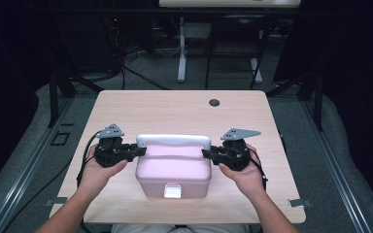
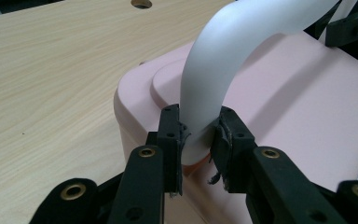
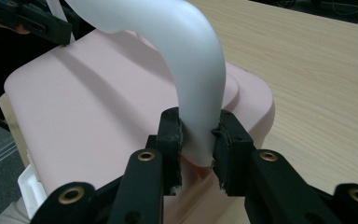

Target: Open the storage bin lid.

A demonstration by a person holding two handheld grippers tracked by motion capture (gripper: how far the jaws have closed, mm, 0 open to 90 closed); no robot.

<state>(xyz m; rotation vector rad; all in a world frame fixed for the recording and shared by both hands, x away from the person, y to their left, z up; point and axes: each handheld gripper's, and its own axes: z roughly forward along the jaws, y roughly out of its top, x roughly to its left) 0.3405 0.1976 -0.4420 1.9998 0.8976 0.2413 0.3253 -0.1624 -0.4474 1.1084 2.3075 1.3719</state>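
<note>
On the near half of the wooden table [image 1: 175, 109] sits a pink box [image 1: 173, 170] with a white handle [image 1: 173, 140] standing up over its lid and a white latch [image 1: 172, 191] on the near side. Left gripper [image 1: 138, 152] is clamped on the left end of that handle, and you can see its pads squeezing the white plastic right where it meets the box. Right gripper [image 1: 207, 154] is doing the same on the right end, jaws pinched tight. Both hands rest on the table beside the box. Small round hole [image 1: 214, 103] near the far edge.
</note>
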